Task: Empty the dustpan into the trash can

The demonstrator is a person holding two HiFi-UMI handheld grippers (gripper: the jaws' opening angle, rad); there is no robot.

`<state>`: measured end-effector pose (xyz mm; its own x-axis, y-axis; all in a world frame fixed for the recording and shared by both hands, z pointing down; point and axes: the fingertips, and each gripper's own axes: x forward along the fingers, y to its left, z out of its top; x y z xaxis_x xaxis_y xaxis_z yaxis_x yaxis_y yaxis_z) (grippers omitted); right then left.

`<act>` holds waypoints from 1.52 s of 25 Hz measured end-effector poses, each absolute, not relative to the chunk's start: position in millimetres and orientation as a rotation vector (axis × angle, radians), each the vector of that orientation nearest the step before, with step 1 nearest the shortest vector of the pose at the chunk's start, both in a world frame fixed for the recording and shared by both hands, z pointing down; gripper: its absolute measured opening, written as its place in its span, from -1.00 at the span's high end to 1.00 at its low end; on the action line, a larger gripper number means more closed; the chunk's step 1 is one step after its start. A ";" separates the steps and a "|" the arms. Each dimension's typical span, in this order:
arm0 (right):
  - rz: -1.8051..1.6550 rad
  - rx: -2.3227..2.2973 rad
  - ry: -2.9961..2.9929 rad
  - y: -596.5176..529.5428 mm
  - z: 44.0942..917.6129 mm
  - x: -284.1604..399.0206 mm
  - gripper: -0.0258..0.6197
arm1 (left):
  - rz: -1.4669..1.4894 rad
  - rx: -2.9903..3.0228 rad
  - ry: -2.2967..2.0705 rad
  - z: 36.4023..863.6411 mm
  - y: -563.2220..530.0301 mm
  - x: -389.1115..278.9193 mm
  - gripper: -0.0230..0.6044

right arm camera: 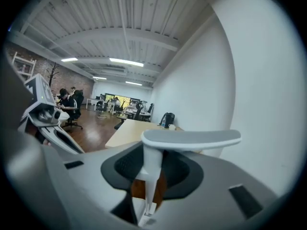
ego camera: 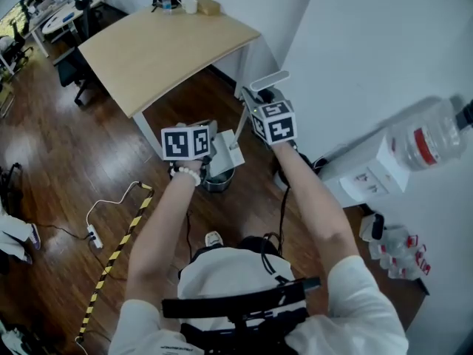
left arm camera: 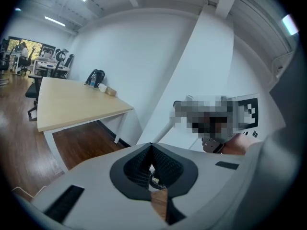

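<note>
Right gripper view: right gripper clamps white T-shaped plastic dustpan handle; left gripper, at nine o'clock, jaws pressed together.

floor: glossy wood | table: matt wood | trash can: shiny metal | dustpan handle: smooth white plastic

Head view looks steeply down; all share the desk.

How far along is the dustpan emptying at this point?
Done: the dustpan handle is clamped in the right gripper. In hand: the pan sits just above the trash can in the head view, with the left gripper shut beside it. Left: tipping it in. Whether any dirt has already fallen can't be told.
</note>
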<state>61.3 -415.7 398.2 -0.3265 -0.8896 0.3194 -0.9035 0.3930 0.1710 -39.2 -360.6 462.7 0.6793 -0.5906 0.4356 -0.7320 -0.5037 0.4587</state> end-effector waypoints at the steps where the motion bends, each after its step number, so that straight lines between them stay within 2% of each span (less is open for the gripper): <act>1: 0.077 1.588 -2.294 -419.7 397.5 65.3 0.55 | 0.298 2.266 -1.007 462.2 -363.8 -39.0 0.94; 12: 0.336 1.863 -2.316 -464.6 402.6 104.6 0.50 | 0.332 2.266 -0.975 473.8 -410.7 -12.7 0.94; 20: 0.331 1.849 -2.302 -493.1 402.4 129.3 0.53 | 0.352 2.430 -0.964 417.9 -477.0 55.4 0.94; 27: 0.554 1.976 -2.268 -518.5 402.9 176.8 0.51 | 0.394 2.479 -0.923 412.7 -511.4 98.8 0.94; 38: 0.526 2.314 -2.073 -464.2 344.2 212.0 0.52 | 0.430 2.620 -0.660 397.4 -485.5 107.5 0.94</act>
